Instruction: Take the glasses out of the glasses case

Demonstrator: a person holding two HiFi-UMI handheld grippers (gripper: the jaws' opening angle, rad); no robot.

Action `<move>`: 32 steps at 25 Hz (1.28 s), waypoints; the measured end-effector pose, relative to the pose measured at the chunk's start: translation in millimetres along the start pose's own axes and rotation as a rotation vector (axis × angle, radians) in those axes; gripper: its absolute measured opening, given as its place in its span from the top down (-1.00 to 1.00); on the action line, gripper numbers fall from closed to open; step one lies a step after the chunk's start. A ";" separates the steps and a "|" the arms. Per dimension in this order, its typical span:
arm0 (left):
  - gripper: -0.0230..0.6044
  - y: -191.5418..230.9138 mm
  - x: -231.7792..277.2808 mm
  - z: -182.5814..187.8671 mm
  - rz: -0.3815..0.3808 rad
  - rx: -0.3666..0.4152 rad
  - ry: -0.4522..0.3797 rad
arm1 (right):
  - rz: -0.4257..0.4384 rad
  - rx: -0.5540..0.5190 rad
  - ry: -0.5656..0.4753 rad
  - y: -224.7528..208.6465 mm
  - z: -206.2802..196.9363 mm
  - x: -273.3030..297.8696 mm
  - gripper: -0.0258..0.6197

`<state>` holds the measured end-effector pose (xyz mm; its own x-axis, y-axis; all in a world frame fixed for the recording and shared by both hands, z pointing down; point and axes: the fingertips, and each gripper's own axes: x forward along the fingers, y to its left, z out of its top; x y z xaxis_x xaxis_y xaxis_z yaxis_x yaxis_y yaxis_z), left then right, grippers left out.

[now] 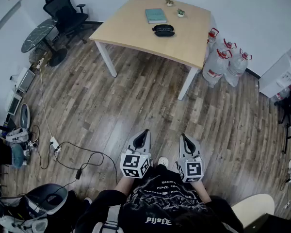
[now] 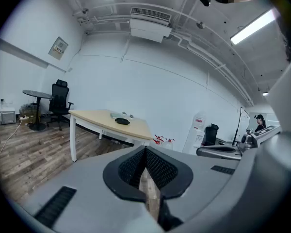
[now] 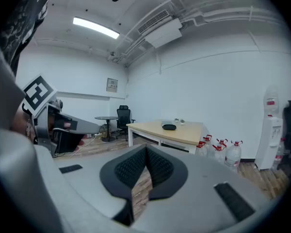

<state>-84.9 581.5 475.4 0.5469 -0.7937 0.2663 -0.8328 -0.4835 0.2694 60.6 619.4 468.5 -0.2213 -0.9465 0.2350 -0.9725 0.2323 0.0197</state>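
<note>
A black glasses case (image 1: 163,30) lies closed on the far light wooden table (image 1: 136,30), also seen small as the case (image 2: 121,121) in the left gripper view and the case (image 3: 169,126) in the right gripper view. The glasses are not visible. Both grippers hang close to my body, far from the table, over the wood floor. My left gripper (image 1: 145,131) is shut with nothing between its tips, and its jaws meet in the left gripper view (image 2: 146,149). My right gripper (image 1: 184,137) is shut and empty too (image 3: 146,149).
A teal book (image 1: 155,15) and two small potted plants (image 1: 180,13) share the table. Water jugs (image 1: 223,64) stand at its right end. A black office chair (image 1: 64,11) and a round dark table (image 1: 39,33) are back left. Cables and a power strip (image 1: 55,144) cross the floor at left.
</note>
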 end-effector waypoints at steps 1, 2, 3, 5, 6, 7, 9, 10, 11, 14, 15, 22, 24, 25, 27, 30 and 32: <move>0.91 -0.5 -2.0 -1.4 0.001 0.010 0.003 | 0.003 0.000 -0.001 1.7 -0.2 -1.7 0.91; 0.92 -1.2 -3.8 -2.6 0.001 0.019 0.006 | 0.006 -0.001 -0.001 3.2 -0.4 -3.3 0.91; 0.91 -2.1 -5.2 -3.5 0.002 0.026 0.007 | 0.009 -0.002 -0.001 4.2 -0.6 -4.4 0.91; 0.92 -4.2 -6.5 -4.5 0.004 0.028 0.007 | 0.016 -0.006 -0.001 4.4 -1.0 -5.4 0.91; 0.92 -5.3 -6.3 -5.2 0.005 0.027 0.008 | 0.017 -0.008 0.000 3.7 -1.5 -5.6 0.91; 0.92 -6.3 -5.8 -6.3 0.006 0.026 0.010 | 0.017 -0.009 0.001 2.6 -2.2 -5.9 0.91; 0.92 -8.5 -5.4 -8.9 0.009 0.028 0.014 | 0.013 -0.010 -0.001 -0.8 -3.4 -7.2 0.91; 0.92 -9.9 -5.7 -9.7 0.010 0.029 0.014 | 0.010 -0.012 -0.006 -2.9 -3.2 -8.4 0.91; 0.92 -11.4 -6.0 -9.9 0.011 0.030 0.013 | 0.008 -0.014 -0.013 -4.9 -2.5 -9.6 0.91; 0.92 -13.7 -6.3 -11.7 0.009 0.031 0.013 | 0.015 -0.013 -0.030 -8.4 -1.6 -10.6 0.90; 0.92 -13.0 -5.9 -14.0 0.013 0.031 0.019 | 0.019 -0.007 -0.032 -9.1 -2.4 -10.0 0.90; 0.58 -15.5 -4.8 -16.4 0.007 0.013 0.012 | 0.045 0.040 -0.035 -16.9 -4.5 -6.8 0.52; 0.27 -16.0 -4.4 -16.1 -0.007 0.009 0.006 | 0.042 0.044 -0.037 -18.9 -4.7 -6.1 0.25; 0.16 -14.9 -3.9 -16.4 -0.004 0.009 0.007 | 0.035 0.044 -0.039 -21.0 -4.5 -5.9 0.24; -0.01 -12.0 -0.8 -17.3 0.015 0.007 0.010 | 0.023 0.040 -0.040 -26.8 -3.9 -5.0 0.24; -0.22 -13.9 5.3 -21.3 0.019 0.005 0.034 | 0.044 0.031 -0.027 -31.0 -5.4 -3.8 0.24; -0.22 -20.7 8.9 -27.3 -0.011 0.004 0.067 | 0.072 0.024 -0.016 -31.0 -7.9 -3.6 0.24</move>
<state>-60.5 594.5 497.5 0.5604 -0.7618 0.3249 -0.8270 -0.4936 0.2691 92.1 617.3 474.7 -0.2914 -0.9311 0.2193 -0.9555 0.2942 -0.0204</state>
